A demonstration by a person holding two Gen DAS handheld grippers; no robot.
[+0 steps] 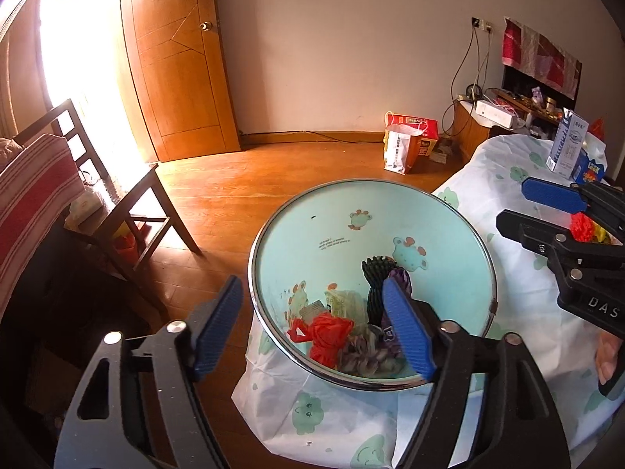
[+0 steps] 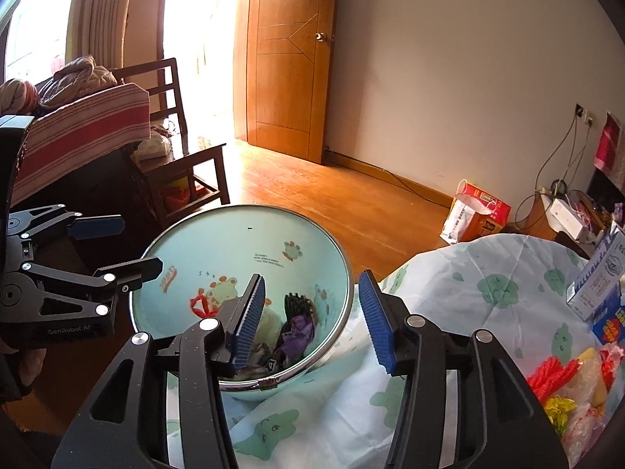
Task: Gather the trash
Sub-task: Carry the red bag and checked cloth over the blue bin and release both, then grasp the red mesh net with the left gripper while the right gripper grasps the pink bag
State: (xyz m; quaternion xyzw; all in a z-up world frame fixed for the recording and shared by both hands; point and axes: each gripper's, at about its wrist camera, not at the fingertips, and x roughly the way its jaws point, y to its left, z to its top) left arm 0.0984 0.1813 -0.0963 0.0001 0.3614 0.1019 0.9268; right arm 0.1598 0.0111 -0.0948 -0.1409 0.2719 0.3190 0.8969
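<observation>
Round pale-blue trash bin with chromed rim and cartoon frog print, just beside a table draped in thin white plastic cloth printed with green frogs. Inside the bin: crumpled red plastic bag, ribbed black foam mesh, wrinkled purple wrapper, greyish crinkled scraps. Left gripper over the near rim, ridged blue rubber pads wide apart, nothing between. Right gripper straddling the bin's edge, serrated blue pads apart, empty. More trash on the cloth: red netted foam sleeve, yellow crumpled wrapper, clear film. Upright white carton farther back. Glossy wooden floor.
</observation>
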